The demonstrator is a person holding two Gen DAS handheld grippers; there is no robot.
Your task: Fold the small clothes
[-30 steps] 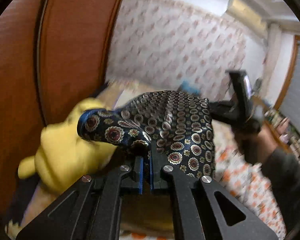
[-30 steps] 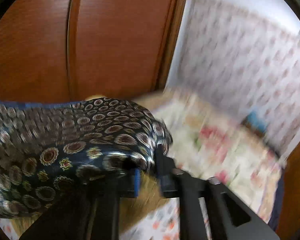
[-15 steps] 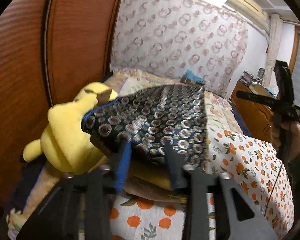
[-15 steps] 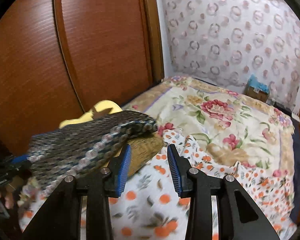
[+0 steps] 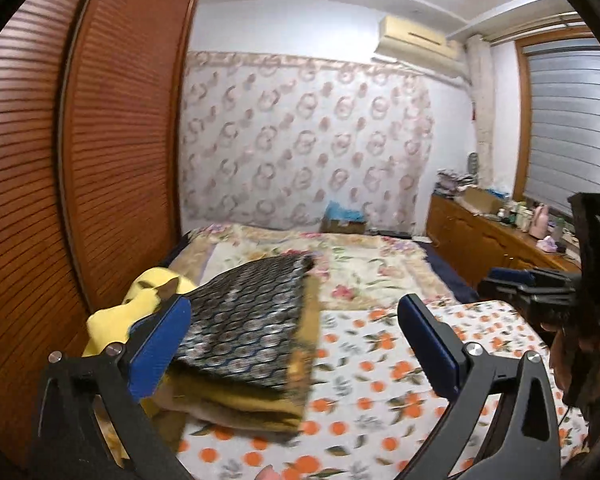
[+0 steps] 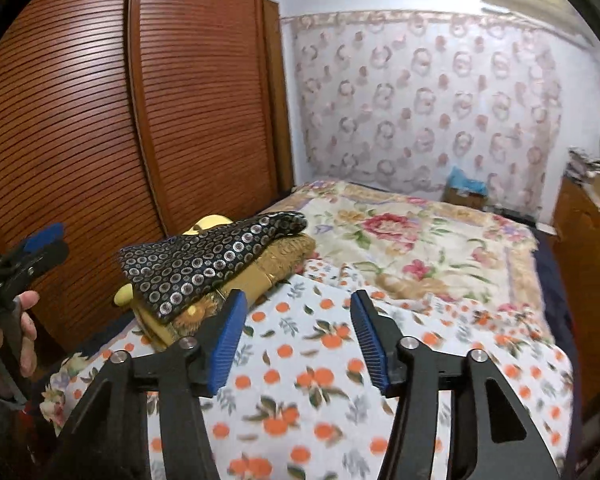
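Observation:
A folded dark blue garment with ring patterns (image 5: 244,320) (image 6: 204,264) lies on top of a stack of folded mustard-yellow clothes (image 5: 260,396) (image 6: 284,260) at the left edge of the bed. My left gripper (image 5: 296,344) is open wide and empty, its left pad beside the stack. My right gripper (image 6: 298,340) is open and empty, above the orange-print sheet (image 6: 320,380), to the right of the stack. The right gripper also shows in the left wrist view (image 5: 540,292), and the left gripper shows at the left edge of the right wrist view (image 6: 24,256).
A yellow plush toy (image 5: 140,300) sits behind the stack against the brown louvered wardrobe doors (image 6: 140,120). A floral quilt (image 6: 412,240) covers the far bed. A wooden dresser (image 5: 488,240) with clutter stands at the right.
Both grippers let go of the patterned garment, which now rests folded on the stack. Both have opened and drawn back from it.

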